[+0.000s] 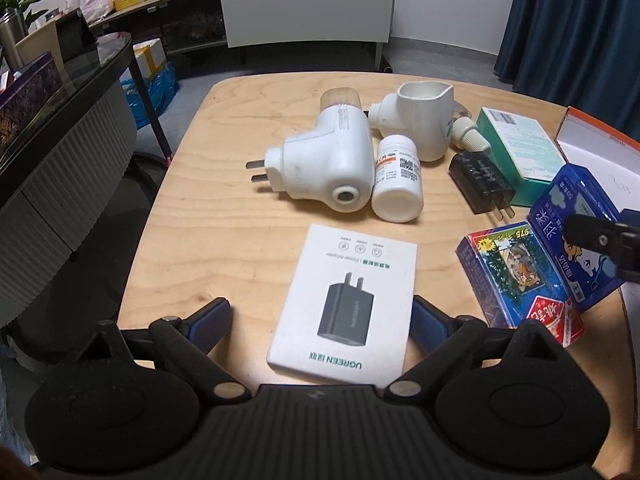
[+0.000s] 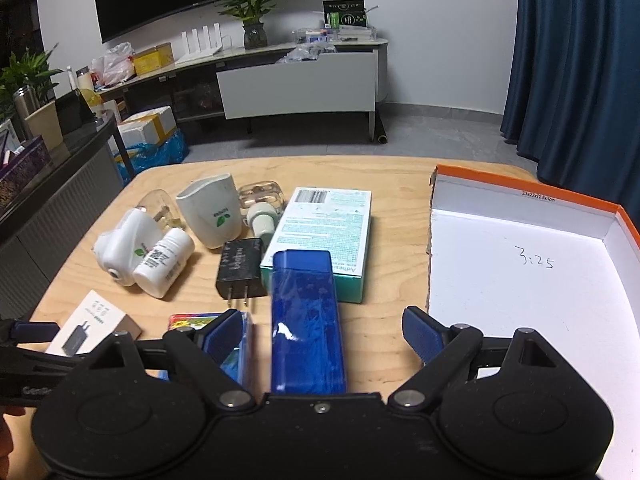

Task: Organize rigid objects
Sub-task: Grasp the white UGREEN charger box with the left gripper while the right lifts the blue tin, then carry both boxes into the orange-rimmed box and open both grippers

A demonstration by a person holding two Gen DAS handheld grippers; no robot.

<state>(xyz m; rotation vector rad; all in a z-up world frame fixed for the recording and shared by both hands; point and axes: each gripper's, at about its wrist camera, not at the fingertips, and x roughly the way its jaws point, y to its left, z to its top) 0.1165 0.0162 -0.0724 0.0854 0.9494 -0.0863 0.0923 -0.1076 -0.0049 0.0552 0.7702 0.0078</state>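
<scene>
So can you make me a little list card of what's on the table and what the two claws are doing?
table: light wood
left claw: open, around the white charger box
right claw: open, around the blue pack
card deck: beside the blue pack
white plug-in gadgets: two
pill bottle: lying on its side
black charger: prongs toward the cameras
green box: lying flat
orange-edged box: open, white inside, "3:25" written in it

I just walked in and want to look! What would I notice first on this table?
Probably the shiny blue pack right between the right gripper's open fingers. Beside it, on the right, sits a big white box with an orange rim. Further back lies a huddle of white plug-in gadgets and a pill bottle.
</scene>
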